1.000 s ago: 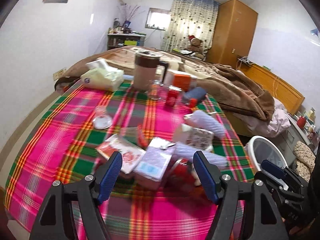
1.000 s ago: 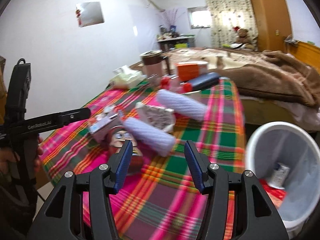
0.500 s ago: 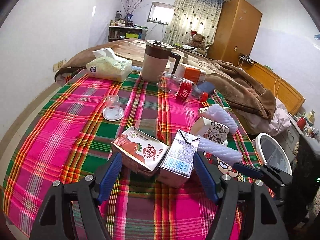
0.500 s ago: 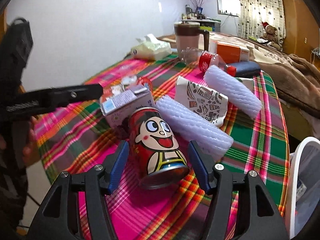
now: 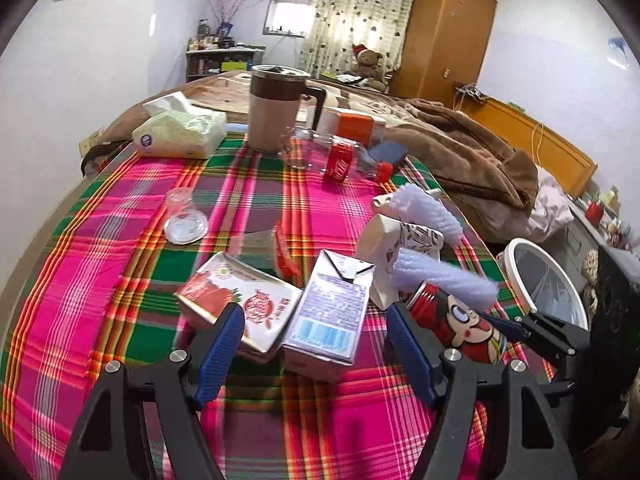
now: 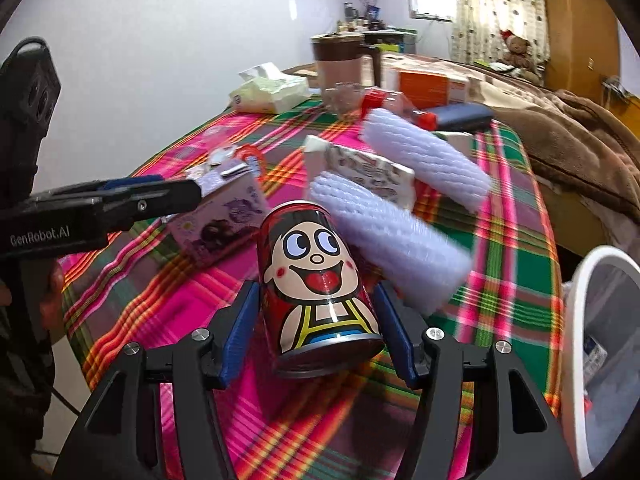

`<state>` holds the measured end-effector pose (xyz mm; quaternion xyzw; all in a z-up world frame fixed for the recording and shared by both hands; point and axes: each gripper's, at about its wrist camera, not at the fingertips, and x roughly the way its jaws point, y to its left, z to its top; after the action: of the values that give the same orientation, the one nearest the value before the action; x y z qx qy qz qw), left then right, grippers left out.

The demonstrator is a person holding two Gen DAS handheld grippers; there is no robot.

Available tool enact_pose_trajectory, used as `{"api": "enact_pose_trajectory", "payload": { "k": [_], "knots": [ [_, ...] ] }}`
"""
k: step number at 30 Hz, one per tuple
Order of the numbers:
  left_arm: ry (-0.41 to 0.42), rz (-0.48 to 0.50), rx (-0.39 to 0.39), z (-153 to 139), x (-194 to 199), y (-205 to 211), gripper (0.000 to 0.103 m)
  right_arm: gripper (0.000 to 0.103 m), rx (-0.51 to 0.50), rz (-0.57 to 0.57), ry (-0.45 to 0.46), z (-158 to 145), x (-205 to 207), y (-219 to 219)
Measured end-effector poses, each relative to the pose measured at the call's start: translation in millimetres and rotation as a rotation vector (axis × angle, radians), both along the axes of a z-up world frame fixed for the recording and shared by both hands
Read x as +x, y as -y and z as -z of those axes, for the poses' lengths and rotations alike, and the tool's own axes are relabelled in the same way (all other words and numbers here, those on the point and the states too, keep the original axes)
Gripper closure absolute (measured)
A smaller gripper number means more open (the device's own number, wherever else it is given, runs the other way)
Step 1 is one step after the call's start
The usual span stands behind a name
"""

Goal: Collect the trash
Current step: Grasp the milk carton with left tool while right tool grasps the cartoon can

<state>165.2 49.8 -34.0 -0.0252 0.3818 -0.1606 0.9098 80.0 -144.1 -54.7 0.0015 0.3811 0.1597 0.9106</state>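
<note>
Here, cartoon can (image 6: 318, 280) between right gripper (image 6: 316, 336) fingers, seemingly untouched.

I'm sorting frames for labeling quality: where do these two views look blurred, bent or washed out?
Left wrist view: strong fisheye bends the plaid tablecloth; the window is blown out; the near foam sleeve is slightly smeared. Right wrist view: the red cartoon can is sharp, the foam sleeve behind it and the cloth under the right gripper are motion-blurred.

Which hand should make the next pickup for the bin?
Right. Its tongs straddle the red cartoon can, open, with the white bin just to their right. The left tongs are open before the purple carton, farther from the bin.
</note>
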Motion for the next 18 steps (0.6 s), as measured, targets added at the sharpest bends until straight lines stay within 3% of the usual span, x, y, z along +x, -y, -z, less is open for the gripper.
{"api": "enact_pose_trajectory", "payload": {
  "k": [7, 12, 18],
  "knots": [
    [-0.007, 0.012, 0.020, 10, 5, 15, 0.031, 0.043, 0.019, 0.054, -0.006, 1, -2, 18],
    [0.002, 0.021, 0.019, 10, 6, 23, 0.046, 0.043, 0.020, 0.077, -0.002, 1, -3, 28],
    [-0.016, 0.055, 0.043, 16, 1, 37, 0.049, 0.043, 0.028, 0.096, 0.003, 2, -4, 39]
  ]
}}
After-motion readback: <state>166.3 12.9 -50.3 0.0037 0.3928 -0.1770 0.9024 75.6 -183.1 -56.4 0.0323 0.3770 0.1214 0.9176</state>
